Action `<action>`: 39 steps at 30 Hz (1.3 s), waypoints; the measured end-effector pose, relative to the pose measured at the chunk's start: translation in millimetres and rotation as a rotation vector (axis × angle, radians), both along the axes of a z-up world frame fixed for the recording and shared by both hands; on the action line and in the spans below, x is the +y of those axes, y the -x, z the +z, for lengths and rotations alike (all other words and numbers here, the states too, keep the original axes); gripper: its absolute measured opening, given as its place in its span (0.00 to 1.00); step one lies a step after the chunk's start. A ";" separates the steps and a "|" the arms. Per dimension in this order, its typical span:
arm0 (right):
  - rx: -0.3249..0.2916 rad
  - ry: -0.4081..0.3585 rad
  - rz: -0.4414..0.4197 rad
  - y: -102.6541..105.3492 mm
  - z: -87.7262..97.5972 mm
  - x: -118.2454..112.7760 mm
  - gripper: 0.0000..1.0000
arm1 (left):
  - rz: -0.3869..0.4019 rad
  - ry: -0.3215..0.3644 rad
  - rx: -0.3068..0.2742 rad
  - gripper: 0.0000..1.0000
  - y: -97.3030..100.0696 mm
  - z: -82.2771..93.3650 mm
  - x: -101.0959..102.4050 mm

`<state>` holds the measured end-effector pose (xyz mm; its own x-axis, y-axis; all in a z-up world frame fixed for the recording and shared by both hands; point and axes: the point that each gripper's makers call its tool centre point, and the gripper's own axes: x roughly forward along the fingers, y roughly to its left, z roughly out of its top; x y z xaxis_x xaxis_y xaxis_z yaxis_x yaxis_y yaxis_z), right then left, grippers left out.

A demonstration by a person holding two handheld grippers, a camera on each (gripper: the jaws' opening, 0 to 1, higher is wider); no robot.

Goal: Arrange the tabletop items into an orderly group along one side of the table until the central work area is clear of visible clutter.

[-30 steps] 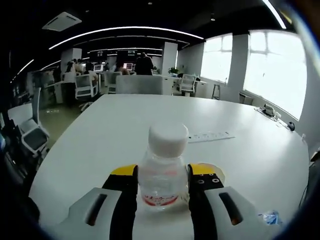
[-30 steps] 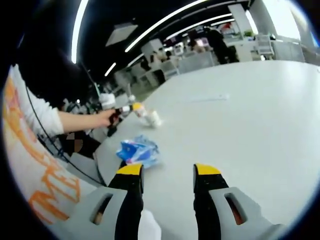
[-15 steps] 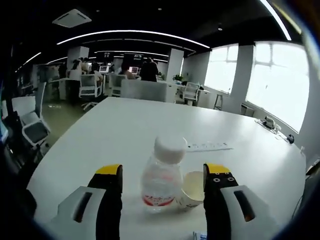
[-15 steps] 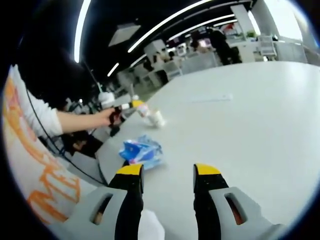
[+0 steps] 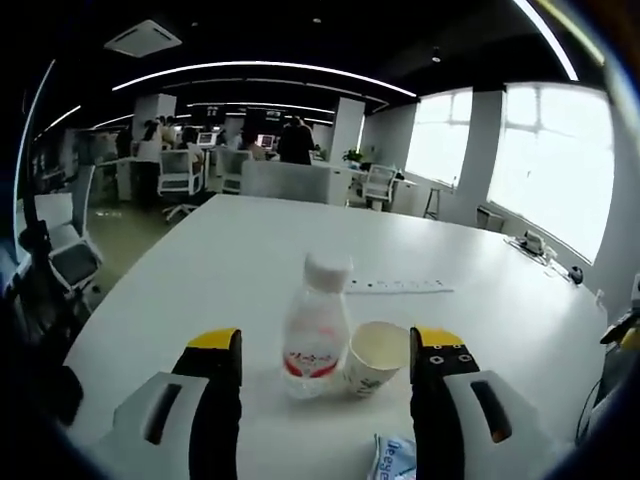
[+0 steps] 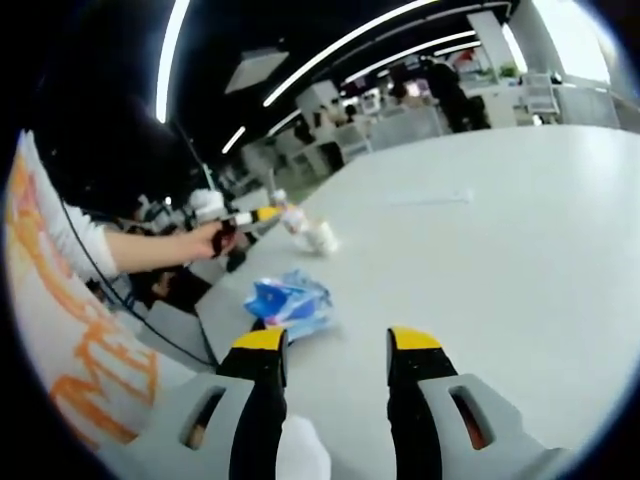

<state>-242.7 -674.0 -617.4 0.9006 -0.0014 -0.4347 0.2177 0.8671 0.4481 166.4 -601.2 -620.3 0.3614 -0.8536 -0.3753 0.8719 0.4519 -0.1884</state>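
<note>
The small water bottle (image 5: 315,325) stands upright on the white table (image 5: 240,270), and the paper cup (image 5: 374,357) stands just beside it on its right, perhaps touching. Both are a little ahead of my left tongs (image 5: 327,352), whose jaws are spread wide and hold nothing. A blue packet (image 5: 394,459) lies close between these jaws, near the table edge. My right tongs (image 6: 335,352) are released too and empty; the blue packet (image 6: 290,303) lies just ahead of their left jaw. Farther off, my hand (image 6: 203,241) holds the left tongs (image 6: 262,216) near the bottle (image 6: 294,217) and cup (image 6: 322,238).
</note>
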 end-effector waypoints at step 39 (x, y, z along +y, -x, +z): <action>0.051 -0.101 -0.087 -12.1 -9.0 -22.8 0.38 | -0.130 -0.057 0.047 0.56 96.4 -11.6 38.2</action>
